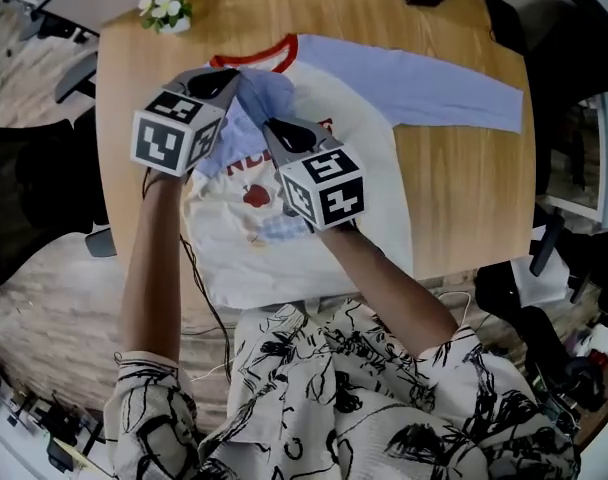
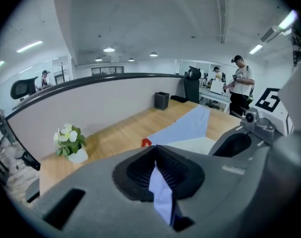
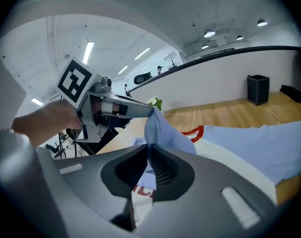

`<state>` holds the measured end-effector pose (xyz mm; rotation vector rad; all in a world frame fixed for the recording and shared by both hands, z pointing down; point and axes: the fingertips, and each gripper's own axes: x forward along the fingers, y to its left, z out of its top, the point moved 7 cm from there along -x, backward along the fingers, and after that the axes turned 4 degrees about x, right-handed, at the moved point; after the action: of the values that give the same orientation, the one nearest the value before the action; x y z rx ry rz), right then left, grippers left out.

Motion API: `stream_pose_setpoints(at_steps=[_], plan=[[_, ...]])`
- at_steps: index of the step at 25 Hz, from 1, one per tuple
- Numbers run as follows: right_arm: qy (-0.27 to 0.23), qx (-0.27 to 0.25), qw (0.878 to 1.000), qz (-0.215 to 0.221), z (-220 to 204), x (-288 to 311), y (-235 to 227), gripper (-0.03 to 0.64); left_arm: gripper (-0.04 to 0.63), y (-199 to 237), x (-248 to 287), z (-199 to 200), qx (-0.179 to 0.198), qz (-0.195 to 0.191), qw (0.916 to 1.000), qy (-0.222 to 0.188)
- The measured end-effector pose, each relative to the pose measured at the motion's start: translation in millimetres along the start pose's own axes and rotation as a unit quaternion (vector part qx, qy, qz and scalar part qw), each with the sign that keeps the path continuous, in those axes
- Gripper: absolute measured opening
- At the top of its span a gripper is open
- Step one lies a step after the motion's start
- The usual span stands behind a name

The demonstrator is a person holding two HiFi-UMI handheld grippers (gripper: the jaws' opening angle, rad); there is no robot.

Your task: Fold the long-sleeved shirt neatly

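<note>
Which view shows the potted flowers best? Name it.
The left gripper view: the potted flowers stand near, pot and blooms clear. The head view shows them small at the table's far edge; the right gripper view, only a few blooms.

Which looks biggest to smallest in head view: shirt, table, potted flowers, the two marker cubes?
1. table
2. shirt
3. left marker cube and right marker cube: look alike; nearer the camera, so true size unsure
4. potted flowers
</note>
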<state>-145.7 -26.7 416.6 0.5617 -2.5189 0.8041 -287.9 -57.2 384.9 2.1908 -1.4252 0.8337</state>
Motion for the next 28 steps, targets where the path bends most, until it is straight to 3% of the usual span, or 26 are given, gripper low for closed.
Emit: stream_pose_setpoints(at_steps=[5, 9, 20, 24, 26, 28], plan=[[-0.029, 0.028, 0.999, -0.001, 16, -55, -44, 0.032, 0.017, -45, 17, 55, 0.032, 0.003, 0.9995, 0.005], [-0.027, 0.062, 0.998, -0.004, 3, -81, -87, 0.032, 0.018, -83, 59, 77, 0.050, -0.007, 0.9983, 0.029], [0.005, 0.180, 0.983, -0.044, -58, -85, -189, 0.040, 0.018, -139, 194, 72, 0.050, -0.048, 0.9905, 0.119], [0.015, 0.202, 0.977, -0.067, -71, -87, -204, 0.080, 0.033, -148, 220, 73, 0.010, -0.089, 0.9935, 0.069], [0.002, 0.219, 0.973, -0.075, -76, -99, -210, 0.110, 0.105, -148, 218, 78, -0.024, -0.113, 0.9931, 0.022], [-0.014, 0.221, 0.970, -0.095, -80, -117, -215, 0.115, 0.127, -145, 210, 89, -0.045, -0.122, 0.9911, -0.027]])
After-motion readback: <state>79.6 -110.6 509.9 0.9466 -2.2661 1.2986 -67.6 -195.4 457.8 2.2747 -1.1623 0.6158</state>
